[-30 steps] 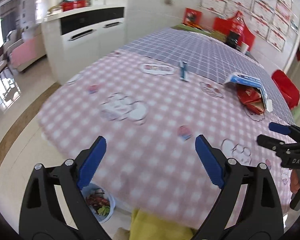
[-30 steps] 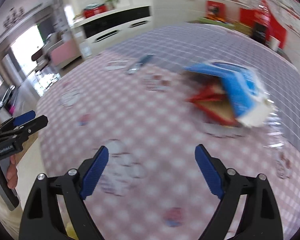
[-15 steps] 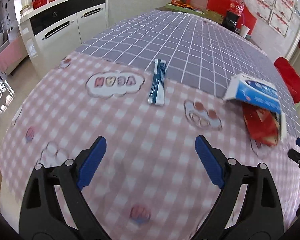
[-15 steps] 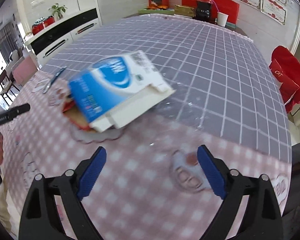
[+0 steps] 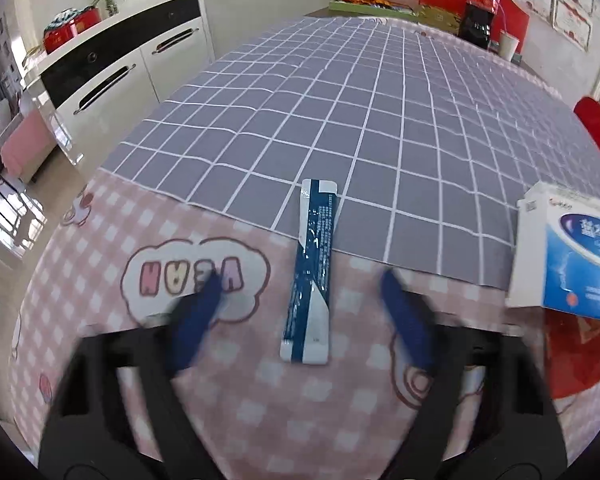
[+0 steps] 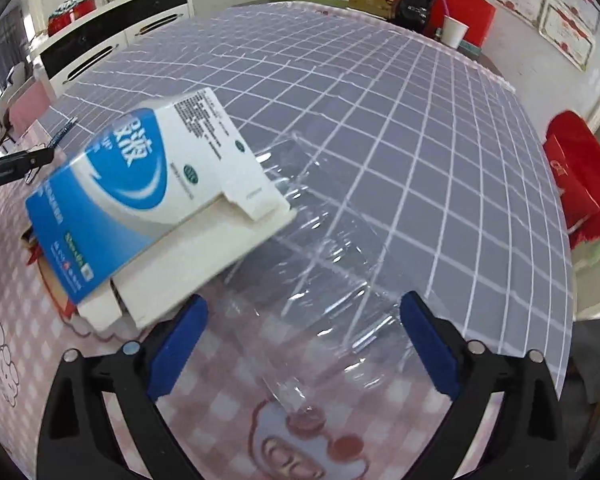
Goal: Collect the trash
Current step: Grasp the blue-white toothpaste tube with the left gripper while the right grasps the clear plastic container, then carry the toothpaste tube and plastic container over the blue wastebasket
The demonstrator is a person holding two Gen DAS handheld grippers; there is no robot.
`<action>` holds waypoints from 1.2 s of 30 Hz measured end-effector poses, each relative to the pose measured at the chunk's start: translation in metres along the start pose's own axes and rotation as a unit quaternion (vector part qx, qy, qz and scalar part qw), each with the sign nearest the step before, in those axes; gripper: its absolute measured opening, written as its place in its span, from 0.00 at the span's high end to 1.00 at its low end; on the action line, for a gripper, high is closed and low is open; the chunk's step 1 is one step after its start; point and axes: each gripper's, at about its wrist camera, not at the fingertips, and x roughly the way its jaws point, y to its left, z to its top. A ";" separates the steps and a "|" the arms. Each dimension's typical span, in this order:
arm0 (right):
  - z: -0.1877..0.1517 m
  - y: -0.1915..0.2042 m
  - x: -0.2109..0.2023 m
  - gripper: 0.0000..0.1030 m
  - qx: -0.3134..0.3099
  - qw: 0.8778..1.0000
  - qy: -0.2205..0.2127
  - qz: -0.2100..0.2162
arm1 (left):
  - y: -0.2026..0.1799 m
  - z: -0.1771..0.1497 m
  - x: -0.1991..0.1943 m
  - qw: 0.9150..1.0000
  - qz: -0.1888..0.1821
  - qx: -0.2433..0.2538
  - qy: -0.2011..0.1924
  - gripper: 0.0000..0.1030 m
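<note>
While the counter (image 5: 380, 120) is covered in glossy grey grid and pink check cloth, a flat, narrow blue-and-white foil sachet (image 5: 311, 272) is seen lying across the seam. It is straddled, untouched, by the left gripper (image 5: 300, 312), whose blurred fingers have just been closing. Right of the sachet, a flattened blue-and-white carton (image 6: 140, 204) lies beside crinkled clear plastic wrap (image 6: 320, 272), over which the right gripper (image 6: 304, 344) is spread wide, empty.

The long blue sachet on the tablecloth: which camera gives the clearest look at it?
The left wrist view. There the blue sachet lies flat and whole, straight ahead between the left hand-held gripper's fingers, untouched. The right wrist view shows only a thin, slanted sliver of it far off at the left edge, beyond the blue-and-white box.
</note>
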 end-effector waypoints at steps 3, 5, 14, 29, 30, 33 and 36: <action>0.006 -0.002 0.005 0.08 -0.009 1.000 -0.008 0.005 | 0.002 0.003 -0.001 1.000 -0.011 0.002 -0.003 0.83; 0.008 -0.003 0.006 0.13 -0.008 1.000 -0.014 0.007 | 0.004 0.002 -0.004 1.000 -0.009 0.000 0.003 0.83; 0.003 0.006 -0.010 0.30 -0.001 0.999 -0.033 0.030 | 0.012 -0.035 -0.041 1.000 -0.004 0.011 -0.023 0.84; -0.052 0.067 -0.068 0.30 -0.026 0.995 -0.070 0.066 | 0.026 -0.098 -0.126 0.997 -0.010 0.010 -0.074 0.84; -0.056 0.072 -0.074 0.30 -0.028 0.994 -0.074 0.072 | 0.027 -0.103 -0.130 0.997 -0.012 0.010 -0.077 0.84; -0.066 0.089 -0.090 0.30 -0.043 0.992 -0.088 0.081 | 0.031 -0.118 -0.143 0.997 -0.012 0.008 -0.082 0.84; -0.073 0.106 -0.104 0.30 -0.056 0.989 -0.101 0.088 | 0.037 -0.132 -0.154 0.996 -0.012 0.000 -0.086 0.84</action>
